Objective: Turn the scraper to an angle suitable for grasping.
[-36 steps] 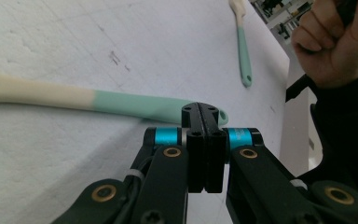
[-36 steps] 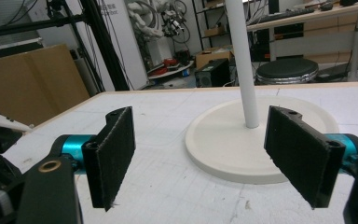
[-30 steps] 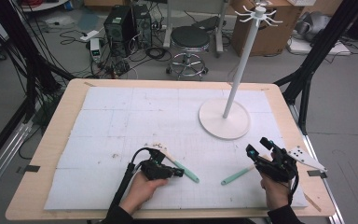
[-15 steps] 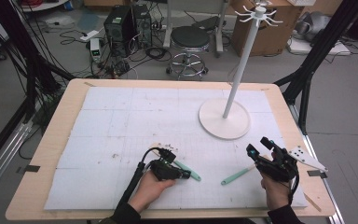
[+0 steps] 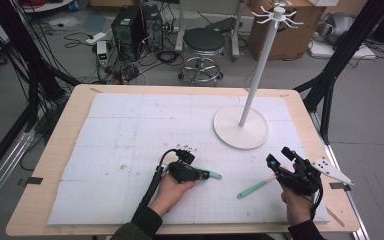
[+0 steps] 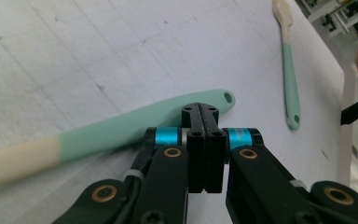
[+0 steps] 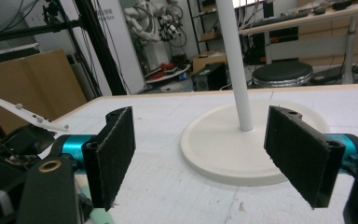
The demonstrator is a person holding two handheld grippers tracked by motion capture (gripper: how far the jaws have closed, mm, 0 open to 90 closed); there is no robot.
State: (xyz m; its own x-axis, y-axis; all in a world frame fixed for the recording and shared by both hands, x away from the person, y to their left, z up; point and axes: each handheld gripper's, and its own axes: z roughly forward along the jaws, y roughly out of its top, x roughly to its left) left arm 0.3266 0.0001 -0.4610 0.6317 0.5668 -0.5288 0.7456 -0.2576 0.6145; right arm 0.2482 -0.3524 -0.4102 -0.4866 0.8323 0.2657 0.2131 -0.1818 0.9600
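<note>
Meanwhile, both mint-handled spatulas lie on the counter point(image 5: 105, 130): the left tongs point(image 6: 204, 114), clamped shut and empty, touch one spatula point(image 6: 135, 128); the right tongs point(image 7: 200, 154) gape wide near the other spatula point(image 5: 254, 187). Neither hangs on the stand point(image 5: 241, 127) yet.

white stand point(image 5: 240, 126) on white mat point(image 5: 130, 130) | round stool point(image 5: 204, 41) behind table point(image 5: 55, 150) | cardboard box point(image 5: 285, 35)
</note>
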